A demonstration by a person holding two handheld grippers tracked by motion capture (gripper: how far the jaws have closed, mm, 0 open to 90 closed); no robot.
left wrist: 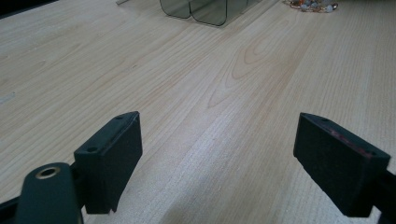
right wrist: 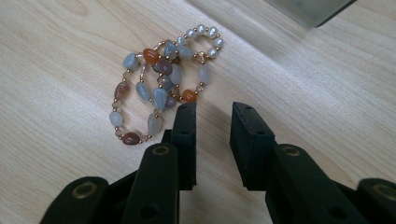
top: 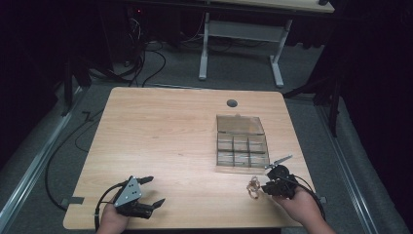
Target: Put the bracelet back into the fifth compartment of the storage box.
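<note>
Beaded bracelet (right wrist: pixel 161 86), a coil of grey, orange and brown stones with a short run of pearl-like beads, lying flat in overlapping loops on the wooden surface (top: pixel 160 141) near the front right edge, just in front of the clear compartment box (top: pixel 242 145). In the right gripper view the right tongs (right wrist: pixel 214 116) stand just beside the coil, jaws parted by a narrow gap with nothing between them; the left jaw tip sits at, and possibly touches, the nearest beads, though contact cannot be confirmed from this angle. The left tongs (left wrist: pixel 217 140) hover low over bare wood at the front left, jaws spread wide and empty, well apart from the bracelet.

Risks, as judged from this arrangement:
- The present gap lies beside the coil rather than over it; closing here would probably catch only air or a single bead.
- Round, smooth stones may roll out from between flat pads, so the strand could slip free when lifted.
- A jaw tip pushed sideways into the loops could sweep the bracelet along the surface rather than grip it.
- A hold on one loop would leave the rest dangling, liable to snag on the box's dividers or wall.
</note>
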